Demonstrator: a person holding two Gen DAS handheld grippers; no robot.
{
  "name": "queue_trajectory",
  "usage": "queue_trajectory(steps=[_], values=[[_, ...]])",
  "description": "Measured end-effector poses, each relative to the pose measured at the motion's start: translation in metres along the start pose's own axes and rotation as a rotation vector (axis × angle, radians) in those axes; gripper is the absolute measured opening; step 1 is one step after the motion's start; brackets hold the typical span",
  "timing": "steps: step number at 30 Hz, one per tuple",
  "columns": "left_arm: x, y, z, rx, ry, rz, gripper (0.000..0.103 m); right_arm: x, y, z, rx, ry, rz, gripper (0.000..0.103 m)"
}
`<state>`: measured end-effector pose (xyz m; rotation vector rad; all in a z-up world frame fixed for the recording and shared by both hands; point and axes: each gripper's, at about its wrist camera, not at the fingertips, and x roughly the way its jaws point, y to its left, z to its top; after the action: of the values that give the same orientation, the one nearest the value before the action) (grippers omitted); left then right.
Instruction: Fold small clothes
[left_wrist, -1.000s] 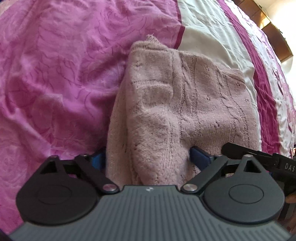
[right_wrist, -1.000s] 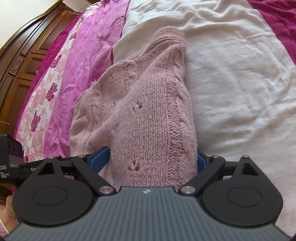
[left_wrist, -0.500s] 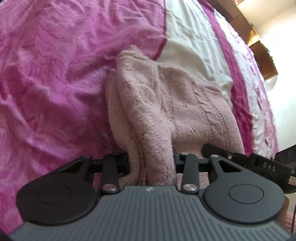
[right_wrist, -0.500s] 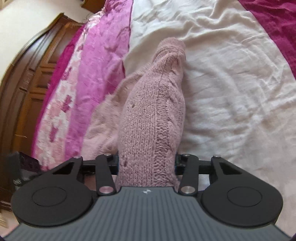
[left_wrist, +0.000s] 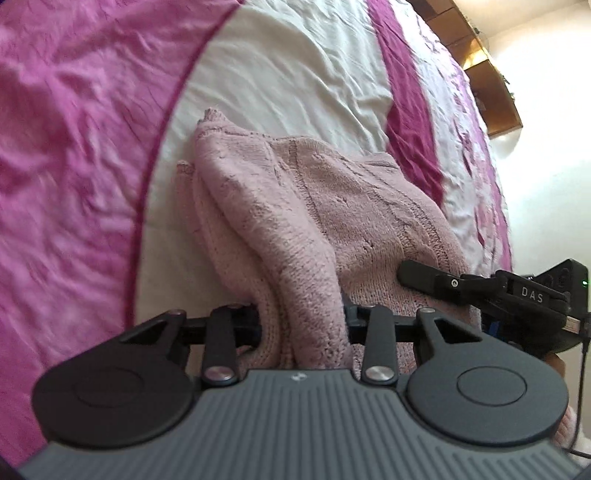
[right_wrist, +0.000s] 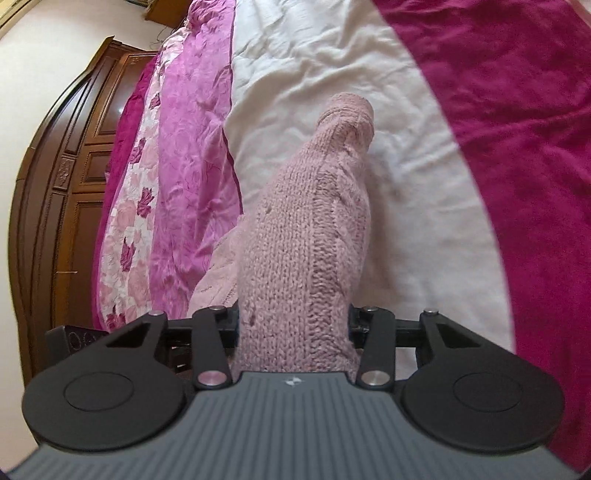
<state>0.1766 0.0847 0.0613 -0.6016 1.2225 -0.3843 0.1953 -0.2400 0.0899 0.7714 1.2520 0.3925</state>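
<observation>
Gripping the pink knit sweater (left_wrist: 295, 206) with both units. Left gripper (left_wrist: 301, 321): jaws narrowed onto a bunched fold of the knit, fabric pinched between them and running forward from the jaws onto the bed (left_wrist: 288, 74). Right gripper (right_wrist: 293, 325): jaws clamped on a thick roll of the same sweater (right_wrist: 306, 236), which fills the gap between them edge to edge. From the right wrist view I see the knit rising from the jaws as a narrow column, its ribbed end (right_wrist: 349, 110) lying on the white panel of the bedspread. From the left wrist view I see the right gripper (left_wrist: 491, 291) just beside mine, its finger over the sweater's near edge. Garment body sits on the white stripe, between the pink and magenta bands. Wooden wardrobe (right_wrist: 55, 192) at far left of the right view.
</observation>
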Motion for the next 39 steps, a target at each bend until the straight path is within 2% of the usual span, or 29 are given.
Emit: queue_trajectory(steps=[4,10,17,20,23,24,26,30,34,39], values=[[0.004,-0.009,-0.015,0.043,-0.008,-0.027,0.037,-0.017,-0.020,-0.009,-0.052,-0.006,0.040,0.048],[0.009,-0.021,-0.029,0.127,-0.048,-0.024,0.037,-0.024,-0.043,-0.023,-0.096,-0.034,0.094,0.048],[0.006,-0.031,-0.058,0.181,-0.104,-0.040,0.038,-0.046,-0.045,-0.047,-0.160,-0.080,0.081,0.049],[0.011,-0.027,-0.072,0.179,-0.114,-0.010,0.040,-0.041,-0.058,-0.060,-0.157,-0.106,0.040,0.050],[0.018,-0.022,-0.080,0.198,-0.122,0.055,0.046,-0.028,-0.077,-0.069,-0.129,-0.134,-0.032,0.055],[0.020,-0.021,-0.081,0.217,-0.132,0.067,0.047,-0.026,-0.082,-0.071,-0.125,-0.145,-0.023,0.059],[0.022,-0.018,-0.083,0.217,-0.146,0.080,0.051,-0.026,-0.088,-0.078,-0.123,-0.173,-0.008,0.061],[0.014,-0.021,-0.092,0.234,-0.172,0.113,0.050,-0.041,-0.081,-0.093,-0.146,-0.237,-0.046,0.070],[-0.005,-0.033,-0.109,0.309,-0.206,0.182,0.050,-0.064,-0.071,-0.112,-0.205,-0.298,-0.088,0.073],[-0.020,-0.038,-0.128,0.317,-0.237,0.218,0.049,-0.090,-0.063,-0.137,-0.257,-0.360,-0.090,0.077]])
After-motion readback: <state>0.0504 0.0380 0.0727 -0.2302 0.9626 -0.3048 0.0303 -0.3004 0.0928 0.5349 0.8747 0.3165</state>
